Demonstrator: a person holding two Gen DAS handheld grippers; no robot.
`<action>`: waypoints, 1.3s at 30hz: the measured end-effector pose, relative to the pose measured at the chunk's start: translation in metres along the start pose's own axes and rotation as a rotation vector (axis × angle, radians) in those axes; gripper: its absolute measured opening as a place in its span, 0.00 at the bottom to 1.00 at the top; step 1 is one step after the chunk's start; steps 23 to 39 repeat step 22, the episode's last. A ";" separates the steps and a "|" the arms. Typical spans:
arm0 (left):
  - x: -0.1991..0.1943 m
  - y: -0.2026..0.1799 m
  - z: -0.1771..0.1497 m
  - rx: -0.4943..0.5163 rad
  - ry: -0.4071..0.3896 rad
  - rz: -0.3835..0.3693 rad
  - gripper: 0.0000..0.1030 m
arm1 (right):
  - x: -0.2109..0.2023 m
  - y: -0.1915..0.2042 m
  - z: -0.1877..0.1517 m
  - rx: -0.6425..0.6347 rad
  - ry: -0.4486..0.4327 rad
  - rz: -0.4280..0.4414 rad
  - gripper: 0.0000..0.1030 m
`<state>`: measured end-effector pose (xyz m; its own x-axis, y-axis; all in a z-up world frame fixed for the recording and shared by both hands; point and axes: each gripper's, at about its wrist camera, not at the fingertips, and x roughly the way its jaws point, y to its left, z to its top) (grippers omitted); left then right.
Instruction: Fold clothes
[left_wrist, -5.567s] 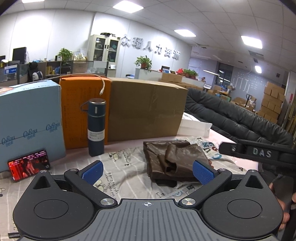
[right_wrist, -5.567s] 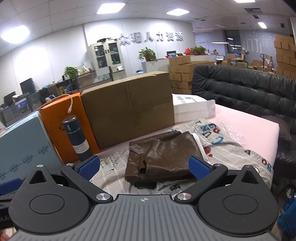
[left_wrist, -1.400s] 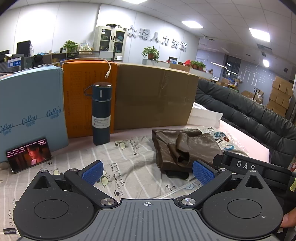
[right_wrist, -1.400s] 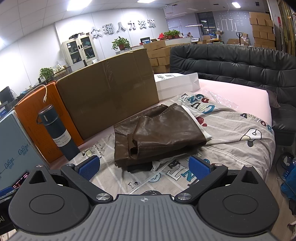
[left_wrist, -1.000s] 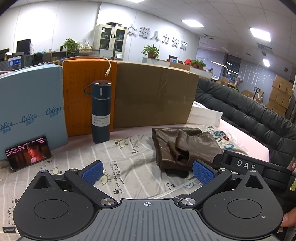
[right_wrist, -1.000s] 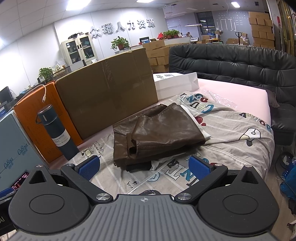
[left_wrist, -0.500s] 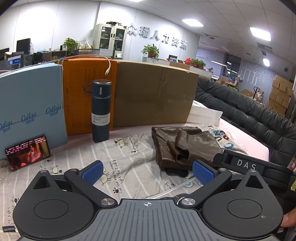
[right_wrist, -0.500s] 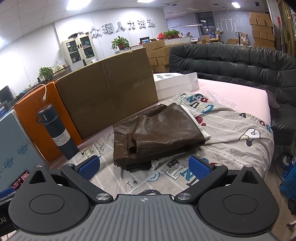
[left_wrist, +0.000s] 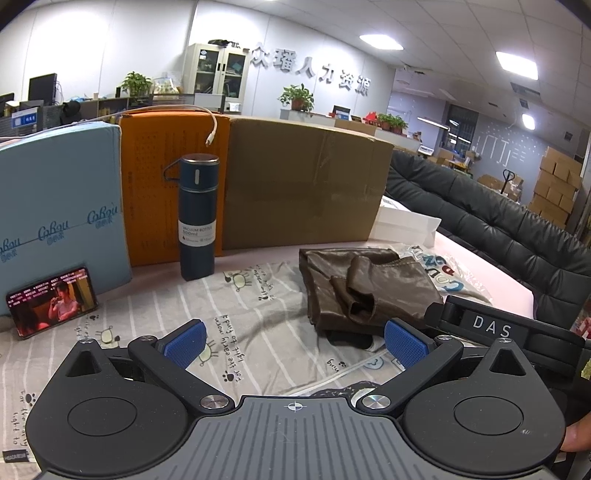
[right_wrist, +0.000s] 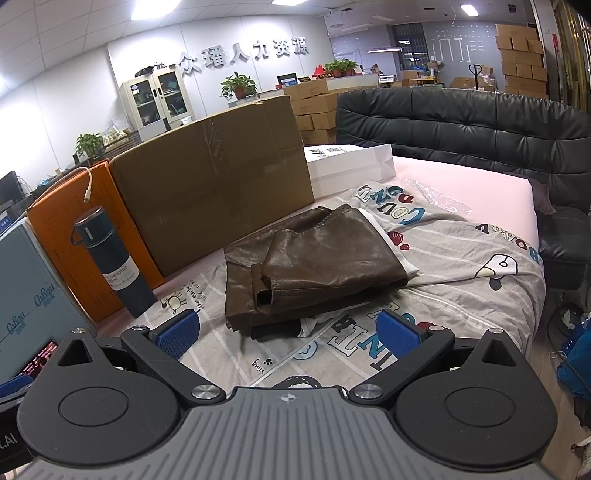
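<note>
A folded brown leather garment (right_wrist: 314, 262) lies on top of a small stack of folded clothes on the printed grey sheet (right_wrist: 461, 295); a dark piece and a white piece show under it. In the left wrist view the same brown garment (left_wrist: 365, 284) sits right of centre. My left gripper (left_wrist: 295, 339) is open, held back from the stack with nothing between its blue pads. My right gripper (right_wrist: 288, 330) is also open and empty, just in front of the stack. The right gripper's body (left_wrist: 498, 328) shows at the right of the left wrist view.
A dark blue vacuum bottle (left_wrist: 197, 218) stands upright left of the stack. Behind it stand a light blue box (left_wrist: 59, 218), an orange box (left_wrist: 162, 184) and a brown carton (left_wrist: 303, 184). A phone (left_wrist: 51, 301) leans on the blue box. A white box (right_wrist: 351, 166) and a black sofa (right_wrist: 480, 129) lie to the right.
Over the last seconds both grippers moved closer to the table and steadied; in the last second hardly anything shifts. Both stay open and the stack has not moved.
</note>
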<state>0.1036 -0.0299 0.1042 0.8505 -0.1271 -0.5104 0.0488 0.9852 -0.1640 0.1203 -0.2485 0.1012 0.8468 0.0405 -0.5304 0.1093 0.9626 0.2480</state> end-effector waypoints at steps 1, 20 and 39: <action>0.000 0.000 0.000 0.000 0.000 0.000 1.00 | 0.000 0.000 0.000 0.000 0.000 0.000 1.00; -0.002 -0.004 -0.004 0.005 0.016 -0.016 1.00 | -0.015 -0.004 -0.003 0.004 -0.014 -0.016 1.00; -0.003 -0.004 -0.004 0.007 0.020 -0.013 1.00 | -0.016 -0.005 -0.004 0.003 -0.016 -0.019 1.00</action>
